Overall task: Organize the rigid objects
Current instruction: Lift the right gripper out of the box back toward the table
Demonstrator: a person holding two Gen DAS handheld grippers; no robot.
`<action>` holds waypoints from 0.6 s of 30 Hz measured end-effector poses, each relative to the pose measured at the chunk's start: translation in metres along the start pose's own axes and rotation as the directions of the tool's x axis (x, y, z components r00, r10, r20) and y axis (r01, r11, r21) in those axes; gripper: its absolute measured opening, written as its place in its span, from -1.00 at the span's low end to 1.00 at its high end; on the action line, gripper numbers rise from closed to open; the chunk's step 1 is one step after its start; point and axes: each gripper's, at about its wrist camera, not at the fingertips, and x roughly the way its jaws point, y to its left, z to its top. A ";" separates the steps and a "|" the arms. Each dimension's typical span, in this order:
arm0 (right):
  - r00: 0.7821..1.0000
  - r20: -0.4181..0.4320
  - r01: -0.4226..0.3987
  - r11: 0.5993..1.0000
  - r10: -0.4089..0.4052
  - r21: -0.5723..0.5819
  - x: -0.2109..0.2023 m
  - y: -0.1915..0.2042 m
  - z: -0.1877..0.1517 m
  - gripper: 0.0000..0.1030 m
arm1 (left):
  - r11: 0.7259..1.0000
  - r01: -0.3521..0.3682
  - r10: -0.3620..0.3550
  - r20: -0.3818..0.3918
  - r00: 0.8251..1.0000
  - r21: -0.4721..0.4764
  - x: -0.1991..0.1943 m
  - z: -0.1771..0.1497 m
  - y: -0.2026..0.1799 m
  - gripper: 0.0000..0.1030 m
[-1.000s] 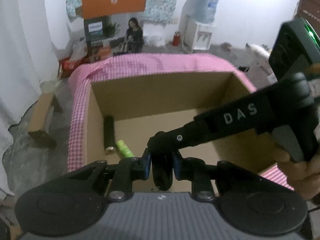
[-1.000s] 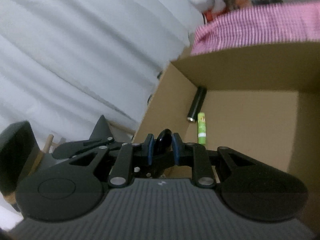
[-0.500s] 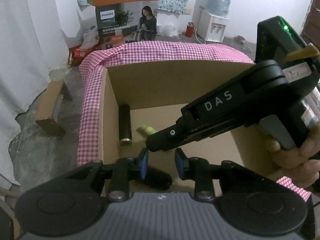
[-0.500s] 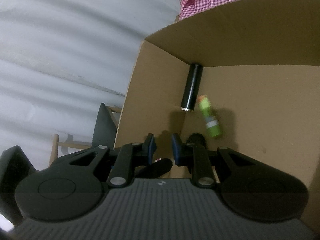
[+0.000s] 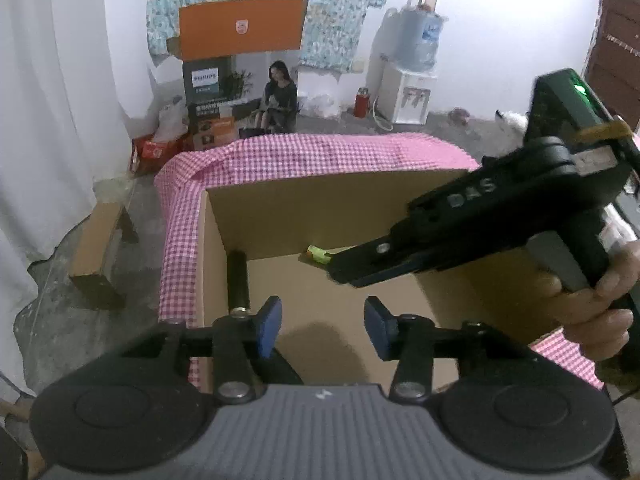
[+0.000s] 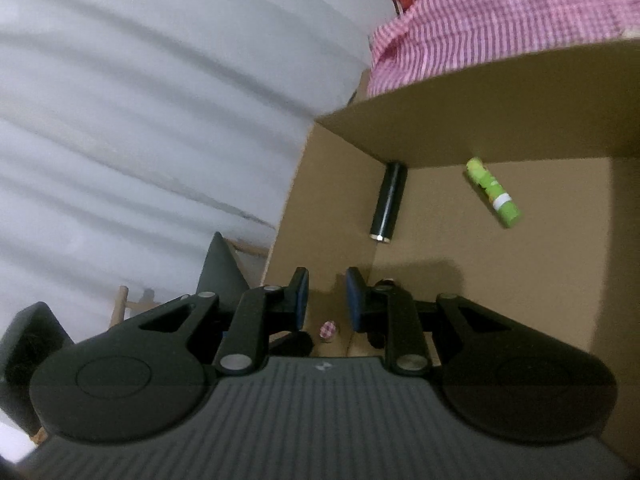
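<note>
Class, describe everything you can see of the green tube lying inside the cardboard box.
The green tube is a small, bright green cylinder with a white band near one end and printed markings, seemingly plastic. It lies flat and slanted on the floor of the cardboard box, close to the far wall, apart from the black cylinder. Nothing grips it.

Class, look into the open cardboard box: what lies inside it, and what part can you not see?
Inside the open cardboard box lie a black cylinder and a green tube. The near floor is hidden behind the right hand-held gripper.
</note>
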 end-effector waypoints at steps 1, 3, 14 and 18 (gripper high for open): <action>1.000 0.017 0.004 1.000 -0.004 -0.010 -0.008 0.002 -0.003 -0.60 | 1.000 0.005 -0.005 0.011 1.000 -0.003 -0.005 -0.001 -0.001 0.00; 0.999 0.045 0.011 1.000 -0.009 -0.026 -0.022 0.007 -0.011 -0.59 | 1.000 0.016 -0.016 0.030 0.999 -0.006 -0.013 -0.004 -0.003 0.05; 0.972 0.236 0.020 0.997 -0.001 -0.075 -0.117 0.018 -0.077 -0.57 | 0.997 0.082 -0.082 0.117 0.990 -0.001 -0.060 -0.028 -0.012 0.38; 0.955 0.295 0.049 0.996 -0.025 -0.074 -0.142 0.014 -0.111 -0.56 | 0.993 0.114 -0.115 0.116 0.987 0.016 -0.070 -0.045 -0.018 0.51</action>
